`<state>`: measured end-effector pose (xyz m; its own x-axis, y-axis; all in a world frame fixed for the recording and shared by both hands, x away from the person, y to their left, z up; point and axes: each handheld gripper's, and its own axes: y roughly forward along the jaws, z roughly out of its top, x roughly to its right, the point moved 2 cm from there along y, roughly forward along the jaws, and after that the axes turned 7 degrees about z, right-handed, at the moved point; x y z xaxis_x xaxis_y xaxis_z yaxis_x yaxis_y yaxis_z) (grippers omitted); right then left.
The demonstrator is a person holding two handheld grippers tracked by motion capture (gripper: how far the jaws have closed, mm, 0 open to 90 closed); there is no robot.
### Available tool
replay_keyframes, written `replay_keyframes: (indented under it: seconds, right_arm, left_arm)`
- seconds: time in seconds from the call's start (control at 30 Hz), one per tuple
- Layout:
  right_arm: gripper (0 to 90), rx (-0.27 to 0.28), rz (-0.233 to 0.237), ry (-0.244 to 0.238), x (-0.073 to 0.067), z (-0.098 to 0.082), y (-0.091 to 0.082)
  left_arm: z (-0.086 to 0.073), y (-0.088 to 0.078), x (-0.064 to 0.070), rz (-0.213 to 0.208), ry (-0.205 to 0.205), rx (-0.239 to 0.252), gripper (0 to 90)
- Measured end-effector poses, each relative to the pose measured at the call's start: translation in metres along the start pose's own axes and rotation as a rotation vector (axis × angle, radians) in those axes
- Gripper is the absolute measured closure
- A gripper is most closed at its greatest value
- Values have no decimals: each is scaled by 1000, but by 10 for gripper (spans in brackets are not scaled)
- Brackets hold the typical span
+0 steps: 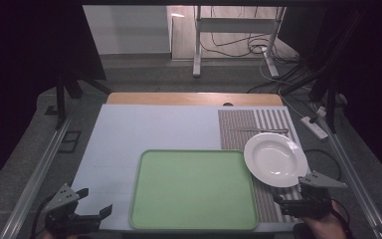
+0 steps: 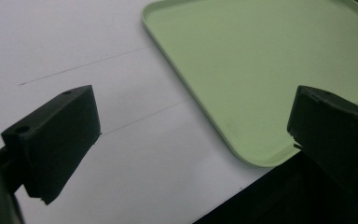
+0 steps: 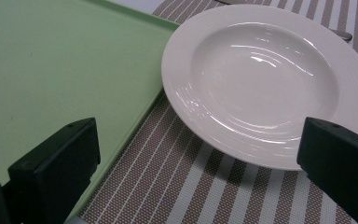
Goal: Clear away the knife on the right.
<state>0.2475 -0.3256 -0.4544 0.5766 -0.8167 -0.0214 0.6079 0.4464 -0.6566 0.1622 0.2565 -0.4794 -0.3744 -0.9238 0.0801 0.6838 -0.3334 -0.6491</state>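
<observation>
Dim room; pale surface carries a green tray [image 1: 194, 189] at its near edge, a white plate [image 1: 275, 159] on the striped placemat [image 1: 266, 124] touching the tray's right rim. Right gripper [image 1: 298, 196] hovers just short of the plate, jaws apart, empty. Left gripper [image 1: 87, 204] idles wide at the near-left corner. Approach step, likely; next: jaws over the plate's near rim.

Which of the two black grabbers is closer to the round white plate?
The right gripper. It sits just below the round white plate on the striped placemat, while the left gripper waits across the green tray, at the table's left corner.
</observation>
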Motion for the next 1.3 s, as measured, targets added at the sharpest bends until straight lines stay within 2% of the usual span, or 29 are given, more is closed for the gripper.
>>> replay_keyframes:
  seconds: [0.13,0.8,1.1,1.3]
  right_arm:
    - [2,2,16,8,1,0,0]
    - [2,-22,51,-26,-2,2,2]
    - [2,5,65,-55,-5,8,3]
    - [2,17,94,-81,-5,11,7]
  left_arm:
    - [0,0,0,0,3,-1,22]
    - [-1,-1,0,2,2,-3,23]
    - [-1,0,0,3,2,-5,23]
    - [-1,0,0,3,1,-7,23]
